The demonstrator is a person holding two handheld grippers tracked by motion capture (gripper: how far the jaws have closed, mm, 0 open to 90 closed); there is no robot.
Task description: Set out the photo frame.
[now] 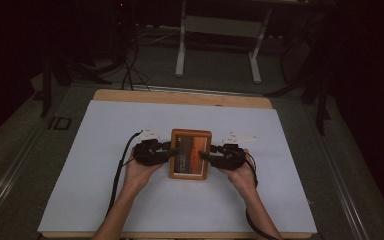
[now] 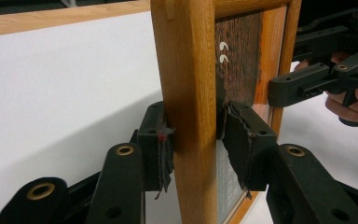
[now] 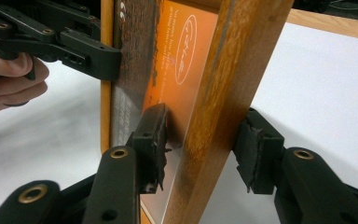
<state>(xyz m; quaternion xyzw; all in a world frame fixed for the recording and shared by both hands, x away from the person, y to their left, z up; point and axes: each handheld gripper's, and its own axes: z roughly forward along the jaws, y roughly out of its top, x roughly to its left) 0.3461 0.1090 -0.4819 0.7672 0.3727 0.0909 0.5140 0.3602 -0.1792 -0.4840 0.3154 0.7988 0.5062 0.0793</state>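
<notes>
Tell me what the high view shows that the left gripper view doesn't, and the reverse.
High view: the whole wooden picture frame, all of the white mat and a white desk stand behind. Left gripper view: the left gripper close up, fingers pressed on the frame's rail, and two small white marks. Both: frame, mat, right gripper at the opposite rail.

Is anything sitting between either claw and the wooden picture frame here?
Nothing visible does. The left claw straddles one side rail of the wooden picture frame, the right claw straddles the opposite rail, with no object between.
</notes>
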